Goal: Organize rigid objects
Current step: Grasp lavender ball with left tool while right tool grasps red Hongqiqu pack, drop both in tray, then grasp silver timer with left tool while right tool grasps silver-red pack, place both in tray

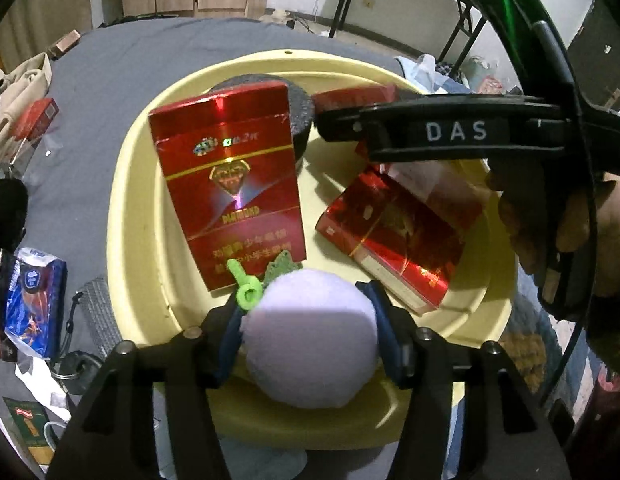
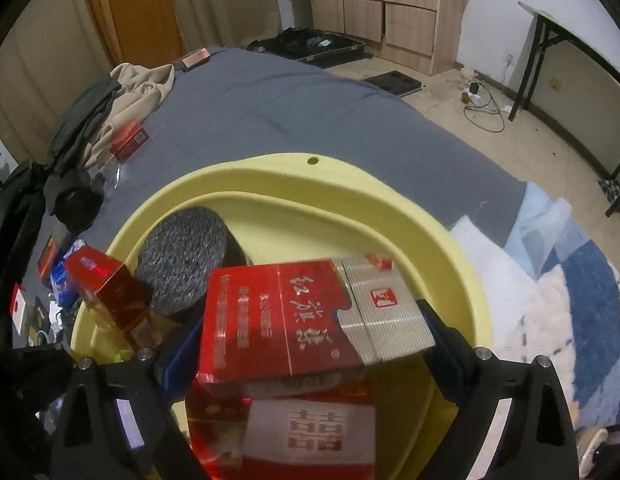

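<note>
Closest to the left lens sits a pale lilac plush ball [image 1: 311, 336], pinched between the blue pads of the left gripper [image 1: 310, 330], a green plastic loop [image 1: 248, 286] poking from its top-left. Just beyond, inside the yellow basin [image 1: 142, 152], a red Diamond pack [image 1: 230, 184] stands upright, long axis vertical, leaning against a dark grey speckled cylinder [image 1: 298, 108]. Beside it another red pack [image 1: 393, 240] lies flat, running diagonally toward the lower right. Over the basin, the right gripper [image 2: 306, 332] is clamped on a red-and-silver pack [image 2: 306, 316], held flat, long axis crosswise between its fingers. Grey bedding [image 2: 270, 100] lies beneath; beige clothing [image 2: 138, 88] is well apart.
</note>
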The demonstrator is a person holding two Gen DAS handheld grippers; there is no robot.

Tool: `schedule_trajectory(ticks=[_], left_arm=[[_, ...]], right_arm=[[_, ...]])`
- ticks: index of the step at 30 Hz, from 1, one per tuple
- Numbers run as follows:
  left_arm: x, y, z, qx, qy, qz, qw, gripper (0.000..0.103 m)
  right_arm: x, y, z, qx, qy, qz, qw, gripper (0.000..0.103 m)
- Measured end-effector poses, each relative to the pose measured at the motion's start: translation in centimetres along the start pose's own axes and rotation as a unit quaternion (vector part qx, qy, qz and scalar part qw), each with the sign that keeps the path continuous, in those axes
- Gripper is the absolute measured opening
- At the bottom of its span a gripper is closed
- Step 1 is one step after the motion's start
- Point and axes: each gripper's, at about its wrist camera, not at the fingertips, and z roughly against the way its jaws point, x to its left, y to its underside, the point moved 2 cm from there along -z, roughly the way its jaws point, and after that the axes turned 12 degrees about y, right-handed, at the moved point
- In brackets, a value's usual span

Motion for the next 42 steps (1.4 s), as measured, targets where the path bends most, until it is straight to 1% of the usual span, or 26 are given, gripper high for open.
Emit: schedule_trajectory(ticks=[1, 2, 3, 5, 8, 11, 12, 14, 15, 16, 18, 19, 20, 21, 23, 24, 27, 29, 30, 32, 35, 36, 37, 40, 41, 42], left_arm=[[-0.2, 0.0, 0.2, -0.007, 0.004, -0.003, 1.0000, 0.070], [-0.4, -0.2, 0.4, -0.014, 0.006, -0.005, 0.9999, 0.081], [-0.6, -0.2, 0.8, -0.024, 0.007, -0.008, 0.9997, 0.096], [-0.6, -0.2, 1.8, -0.043, 0.013, -0.005, 0.9990, 0.103], [-0.4, -0.8, 2.9, -0.055, 0.016, 0.015, 0.9983, 0.103], [-1.0, -1.9, 3.9, -0.073, 0.018, 0.018, 0.9970, 0.103], [-1.6, -2.5, 4.1, -0.078, 0.020, 0.014, 0.9966, 0.103], [-3.1, -3.4, 4.2, -0.082, 0.026, -0.002, 0.9963, 0.103], [-4.0, -3.9, 4.1, -0.083, 0.030, -0.011, 0.9960, 0.103], [-5.5, -4.4, 3.9, -0.084, 0.041, -0.024, 0.9953, 0.103], [-7.0, -5.2, 2.7, -0.074, 0.054, -0.031, 0.9954, 0.103], [-8.4, -5.7, 1.6, -0.060, 0.059, -0.032, 0.9959, 0.103], [-8.9, -5.6, 1.2, -0.056, 0.062, -0.034, 0.9960, 0.103], [-10.1, -5.7, 0.3, -0.047, 0.067, -0.039, 0.9959, 0.103], [-12.8, -6.0, -1.6, -0.029, 0.071, -0.055, 0.9955, 0.103], [-14.2, -6.0, -2.4, -0.022, 0.071, -0.066, 0.9951, 0.103], [-18.6, -6.3, -5.0, -0.005, 0.067, -0.088, 0.9939, 0.103], [-20.5, -6.5, -6.1, -0.003, 0.065, -0.099, 0.9930, 0.103], [-22.1, -6.7, -7.2, -0.005, 0.064, -0.110, 0.9918, 0.103], [-23.8, -6.9, -8.5, -0.008, 0.063, -0.120, 0.9907, 0.103], [-25.0, -7.5, -10.7, -0.003, 0.056, -0.120, 0.9912, 0.103], [-25.5, -7.8, -12.0, 0.001, 0.047, -0.128, 0.9906, 0.103], [-25.6, -8.0, -12.7, 0.003, 0.036, -0.134, 0.9903, 0.103], [-25.6, -8.4, -14.4, 0.002, 0.025, -0.137, 0.9903, 0.103], [-25.5, -8.5, -14.9, -0.001, 0.013, -0.139, 0.9902, 0.103], [-25.5, -8.6, -15.2, -0.002, 0.009, -0.140, 0.9902, 0.103]], right_arm=[[0.1, 0.1, 0.1, -0.002, -0.001, -0.001, 1.000, 0.096], [0.1, 0.2, 0.3, -0.006, -0.004, -0.004, 1.000, 0.099], [-0.1, 0.6, 1.0, -0.014, -0.010, -0.010, 1.000, 0.102], [-0.4, 0.8, 2.2, -0.033, -0.012, -0.019, 0.999, 0.103], [-1.4, 1.4, 4.4, -0.061, -0.020, -0.047, 0.997, 0.103], [-4.0, 2.8, 7.4, -0.093, -0.014, -0.099, 0.991, 0.103], [-5.2, 3.7, 8.6, -0.104, -0.007, -0.118, 0.987, 0.103], [-7.4, 5.6, 10.6, -0.122, 0.017, -0.136, 0.983, 0.103], [-9.0, 7.3, 12.0, -0.136, 0.038, -0.141, 0.980, 0.103], [-10.0, 8.5, 12.8, -0.143, 0.052, -0.142, 0.978, 0.103], [-12.6, 11.8, 14.5, -0.156, 0.090, -0.135, 0.974, 0.103], [-13.6, 13.1, 15.0, -0.159, 0.108, -0.130, 0.973, 0.103], [-14.8, 14.7, 15.5, -0.160, 0.131, -0.124, 0.970, 0.103], [-16.5, 16.7, 15.8, -0.154, 0.162, -0.118, 0.968, 0.103], [-18.6, 18.9, 15.8, -0.139, 0.184, -0.110, 0.967, 0.103], [-19.9, 20.6, 15.9, -0.131, 0.190, -0.105, 0.967, 0.103], [-22.3, 23.8, 15.9, -0.111, 0.196, -0.088, 0.970, 0.103], [-23.8, 26.0, 15.8, -0.097, 0.194, -0.085, 0.972, 0.103], [-24.3, 26.3, 15.6, -0.089, 0.191, -0.085, 0.974, 0.103], [-25.1, 27.3, 15.3, -0.076, 0.177, -0.083, 0.978, 0.103], [-26.2, 27.7, 15.4, -0.070, 0.163, -0.073, 0.981, 0.103], [-26.6, 28.2, 15.6, -0.067, 0.154, -0.069, 0.983, 0.103], [-26.7, 28.0, 14.7, -0.065, 0.150, -0.066, 0.984, 0.103], [-27.4, 28.3, 14.5, -0.066, 0.142, -0.061, 0.986, 0.103], [-27.6, 28.3, 14.3, -0.067, 0.138, -0.062, 0.986, 0.103], [-27.9, 28.3, 14.2, -0.067, 0.133, -0.063, 0.987, 0.103]])
